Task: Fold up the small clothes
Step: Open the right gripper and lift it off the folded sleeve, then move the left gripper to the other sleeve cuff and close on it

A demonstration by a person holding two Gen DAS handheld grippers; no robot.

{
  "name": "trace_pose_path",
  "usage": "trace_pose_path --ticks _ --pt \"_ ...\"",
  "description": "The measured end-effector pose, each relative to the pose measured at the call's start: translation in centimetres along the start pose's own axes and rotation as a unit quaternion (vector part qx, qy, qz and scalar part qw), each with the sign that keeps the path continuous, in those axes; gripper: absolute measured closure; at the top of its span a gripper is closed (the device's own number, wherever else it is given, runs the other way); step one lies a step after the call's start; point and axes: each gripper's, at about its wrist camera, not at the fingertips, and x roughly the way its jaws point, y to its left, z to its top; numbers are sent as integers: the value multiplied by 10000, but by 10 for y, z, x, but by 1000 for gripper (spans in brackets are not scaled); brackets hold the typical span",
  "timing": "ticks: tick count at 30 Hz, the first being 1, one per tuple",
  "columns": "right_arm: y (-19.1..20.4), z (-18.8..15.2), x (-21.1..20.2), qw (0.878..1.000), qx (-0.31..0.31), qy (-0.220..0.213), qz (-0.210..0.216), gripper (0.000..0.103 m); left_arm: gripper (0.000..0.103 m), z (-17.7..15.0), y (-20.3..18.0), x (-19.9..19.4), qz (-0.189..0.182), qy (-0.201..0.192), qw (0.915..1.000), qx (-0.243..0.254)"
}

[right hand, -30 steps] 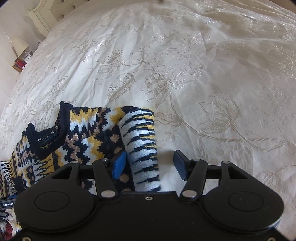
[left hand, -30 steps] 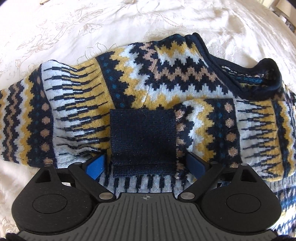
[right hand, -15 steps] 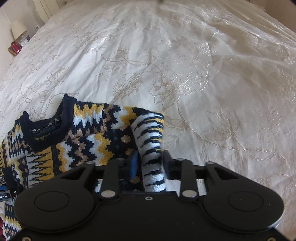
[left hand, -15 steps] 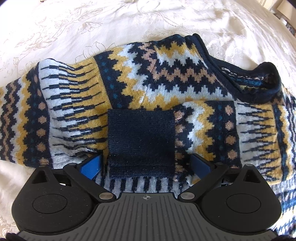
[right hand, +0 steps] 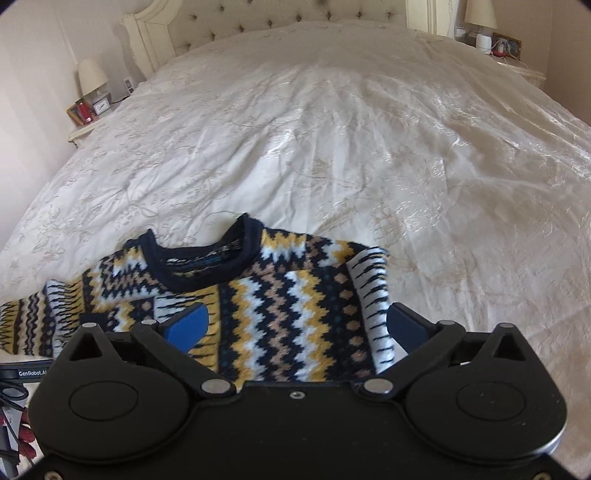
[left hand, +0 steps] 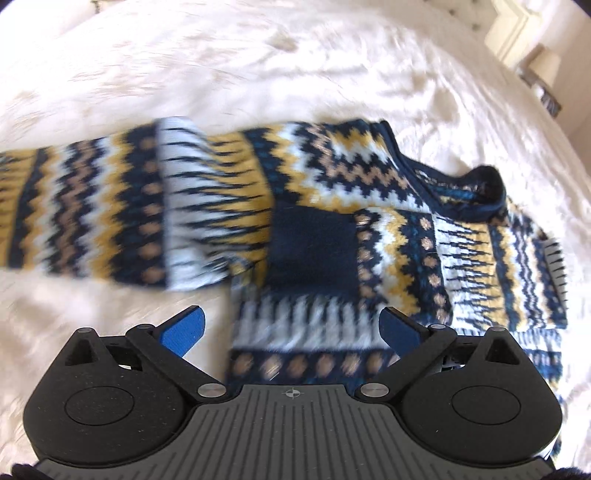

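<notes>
A small navy, yellow and white patterned sweater [left hand: 332, 206] lies flat on the white bedspread [left hand: 258, 66]. One sleeve is folded across its body, with the navy cuff [left hand: 314, 251] on top near the middle. The other sleeve [left hand: 92, 206] stretches out to the left. My left gripper [left hand: 291, 326] is open and empty just above the sweater's near edge. In the right wrist view the sweater [right hand: 280, 302] lies below with its collar [right hand: 207, 258] facing away. My right gripper [right hand: 295, 325] is open and empty over the folded sleeve.
The embroidered bedspread [right hand: 351, 147] spreads far beyond the sweater. A tufted headboard [right hand: 280, 18] stands at the far end. Nightstands with lamps stand at the left [right hand: 90, 77] and the right [right hand: 480, 14]. A black device with cables [right hand: 14, 376] lies at the lower left.
My right gripper has opened, let go of the sleeve and pulled back and up. My left gripper has drawn back from the sweater and stayed open. The sleeve now lies folded across the body.
</notes>
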Motion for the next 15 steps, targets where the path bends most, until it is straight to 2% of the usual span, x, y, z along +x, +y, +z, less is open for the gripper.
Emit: trace_pose_path --ticks 3,9,15 --pt "20 -15 -9 9997 -55 90 212 0 1 -10 24 -24 82 -152 9997 -159" --pt "66 -45 -23 9989 -339 -11 328 0 1 -21 91 -62 334 -339 9971 -590" --pt "96 -63 -30 9985 -206 22 499 0 1 -17 166 -88 694 -540 9915 -956"
